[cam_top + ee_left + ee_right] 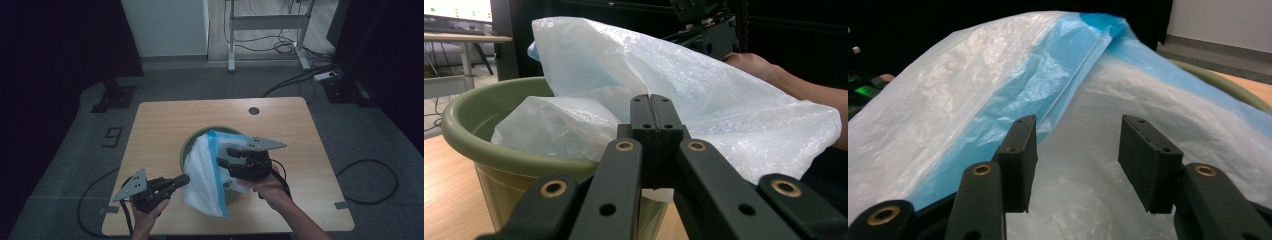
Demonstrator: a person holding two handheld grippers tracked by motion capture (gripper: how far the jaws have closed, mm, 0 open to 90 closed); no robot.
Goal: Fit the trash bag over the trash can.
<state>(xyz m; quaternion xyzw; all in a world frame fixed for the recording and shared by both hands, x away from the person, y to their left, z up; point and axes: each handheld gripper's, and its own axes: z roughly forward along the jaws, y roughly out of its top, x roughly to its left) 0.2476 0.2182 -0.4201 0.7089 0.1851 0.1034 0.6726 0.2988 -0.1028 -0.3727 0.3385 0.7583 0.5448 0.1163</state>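
left gripper (184,181) sits at the near left side of the green bucket (192,140), its jaws pressed together; in the left gripper view (652,117) they meet at the edge of the white plastic bag (205,175), though whether film is pinched between them cannot be told. right gripper (224,161) has its jaws spread wide, in the right gripper view (1075,160) hanging over the bag's blue strip (1038,95) with nothing held. the bag drapes over the bucket's near rim (499,155), partly inside it. the bucket stands mid table (155,125).
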